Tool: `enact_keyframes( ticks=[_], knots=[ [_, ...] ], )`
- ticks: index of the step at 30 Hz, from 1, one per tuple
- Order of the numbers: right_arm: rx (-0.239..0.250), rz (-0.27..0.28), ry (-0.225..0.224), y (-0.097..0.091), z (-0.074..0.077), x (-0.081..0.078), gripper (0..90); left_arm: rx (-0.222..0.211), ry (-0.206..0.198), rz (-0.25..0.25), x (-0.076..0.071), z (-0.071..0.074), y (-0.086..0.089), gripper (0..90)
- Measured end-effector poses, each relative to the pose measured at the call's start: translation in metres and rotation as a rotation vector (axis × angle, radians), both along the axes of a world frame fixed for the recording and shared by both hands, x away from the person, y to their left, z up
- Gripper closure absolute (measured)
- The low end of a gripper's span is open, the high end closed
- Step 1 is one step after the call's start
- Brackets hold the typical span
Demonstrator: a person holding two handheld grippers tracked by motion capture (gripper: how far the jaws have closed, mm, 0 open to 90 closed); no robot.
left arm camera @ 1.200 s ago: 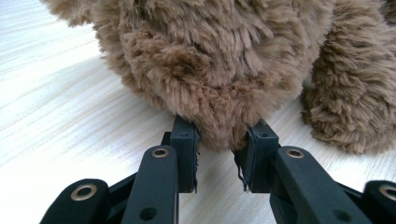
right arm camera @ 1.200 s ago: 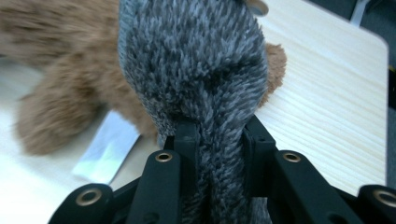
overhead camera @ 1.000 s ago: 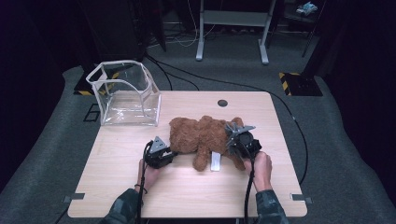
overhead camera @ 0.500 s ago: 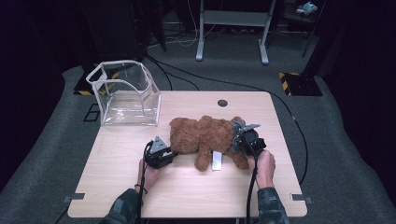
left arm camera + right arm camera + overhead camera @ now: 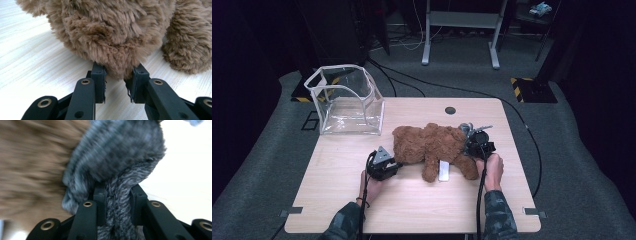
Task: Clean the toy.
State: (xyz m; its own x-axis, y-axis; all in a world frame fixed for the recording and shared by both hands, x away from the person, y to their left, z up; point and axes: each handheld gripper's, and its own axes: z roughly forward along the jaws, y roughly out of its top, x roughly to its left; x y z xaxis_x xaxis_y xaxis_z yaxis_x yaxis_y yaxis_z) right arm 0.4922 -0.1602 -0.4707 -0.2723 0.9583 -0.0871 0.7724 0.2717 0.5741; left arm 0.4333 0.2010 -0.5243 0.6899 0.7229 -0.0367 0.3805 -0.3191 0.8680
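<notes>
One brown plush bear (image 5: pixel 432 147) lies flat near the middle of the wooden table (image 5: pixel 412 210), with its long axis running across the table from left to right as the high view shows it; which end is the head cannot be told. A white label (image 5: pixel 443 171) sticks out from its near side between two limbs. The left gripper (image 5: pixel 388 167) is at the bear's left end, and in the left gripper view its jaws stand narrow, pinching a tuft of brown fur (image 5: pixel 117 67) between the pads. The right gripper (image 5: pixel 472 142) is at the bear's right end; in the right gripper view its jaws are clamped on a fold of grey knitted fabric (image 5: pixel 117 220) that lies against the brown fur. One clear plastic container (image 5: pixel 346 102) stands at the far left corner, well apart from the bear. One round dark grommet (image 5: pixel 450 110) sits near the far edge. Bare tabletop lies open along the near edge and at the right edge.
</notes>
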Motion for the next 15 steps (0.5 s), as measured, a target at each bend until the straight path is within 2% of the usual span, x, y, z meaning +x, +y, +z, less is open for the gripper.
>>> enact_keyframes(
  ticks=[2, 3, 4, 6, 7, 9, 11, 13, 15],
  knots=[
    [-0.059, -0.009, 0.016, -0.005, -0.001, 0.002, 72.8, -0.004, -0.006, 0.007, 0.000, 0.000, 0.000, 69.7],
    [-0.065, -0.018, 0.013, -0.009, 0.003, 0.002, 72.8, 0.001, 0.002, -0.002, 0.000, 0.000, 0.000, 69.7],
    [-0.050, -0.031, 0.012, -0.011, 0.006, 0.001, 72.8, 0.000, -0.001, 0.002, 0.000, 0.000, 0.000, 69.7],
    [-0.027, -0.032, -0.035, -0.018, 0.021, -0.001, 72.8, 0.002, 0.002, 0.000, 0.000, 0.000, 0.000, 69.7],
    [0.013, -0.028, -0.065, -0.021, 0.032, -0.002, 72.8, 0.002, 0.002, 0.001, 0.000, 0.000, 0.000, 69.7],
    [0.058, -0.016, -0.124, -0.021, 0.051, -0.001, 72.7, 0.002, 0.000, 0.002, 0.000, 0.000, -0.001, 69.7],
    [0.097, 0.009, -0.153, -0.016, 0.066, 0.002, 72.6, 0.000, -0.004, 0.005, 0.000, -0.001, -0.001, 69.7],
    [0.093, 0.026, -0.151, -0.005, 0.070, 0.009, 72.6, 0.004, 0.001, 0.003, 0.000, 0.000, -0.001, 69.7],
    [0.061, 0.046, -0.131, 0.005, 0.063, 0.020, 72.6, 0.006, 0.000, 0.002, 0.000, 0.000, -0.001, 69.7]
  ],
)
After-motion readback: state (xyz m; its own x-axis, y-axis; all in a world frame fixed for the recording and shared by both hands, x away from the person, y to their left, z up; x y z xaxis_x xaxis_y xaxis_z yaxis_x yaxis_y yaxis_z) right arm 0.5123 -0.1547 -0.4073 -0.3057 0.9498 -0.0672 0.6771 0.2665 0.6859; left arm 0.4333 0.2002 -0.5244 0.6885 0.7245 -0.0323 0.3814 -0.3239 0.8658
